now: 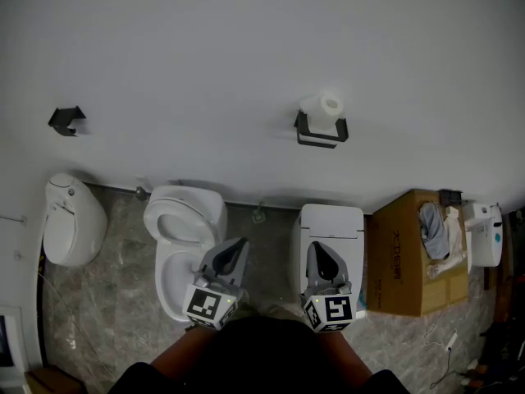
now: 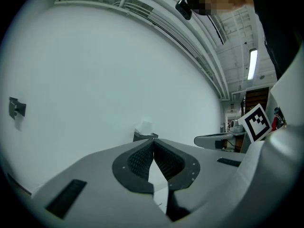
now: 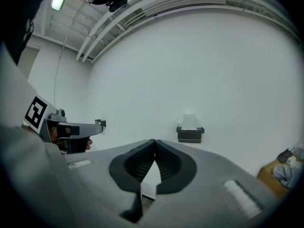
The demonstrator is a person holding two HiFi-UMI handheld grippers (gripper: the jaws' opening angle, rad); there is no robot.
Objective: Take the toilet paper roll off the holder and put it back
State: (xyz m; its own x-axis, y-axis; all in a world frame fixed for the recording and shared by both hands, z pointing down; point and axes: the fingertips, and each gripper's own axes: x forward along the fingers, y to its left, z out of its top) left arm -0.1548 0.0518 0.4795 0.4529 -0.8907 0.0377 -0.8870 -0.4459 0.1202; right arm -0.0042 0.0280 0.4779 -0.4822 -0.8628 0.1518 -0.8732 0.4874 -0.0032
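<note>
A white toilet paper roll (image 1: 322, 106) stands upright in a black wall holder (image 1: 320, 130) on the white wall, above the toilets. It shows small and far off in the left gripper view (image 2: 144, 126) and in the right gripper view (image 3: 190, 121). My left gripper (image 1: 239, 244) is shut with nothing between its tips (image 2: 153, 140). It is held low, near my body, well short of the roll. My right gripper (image 1: 317, 247) is also shut and empty (image 3: 154, 142), level with the left one and below the holder.
A second small black bracket (image 1: 66, 120) hangs on the wall at the left. Below the wall stand a urinal-like white fixture (image 1: 72, 220), an open toilet (image 1: 184, 245), a closed toilet (image 1: 330, 238) and a cardboard box (image 1: 410, 253) with cloth in it.
</note>
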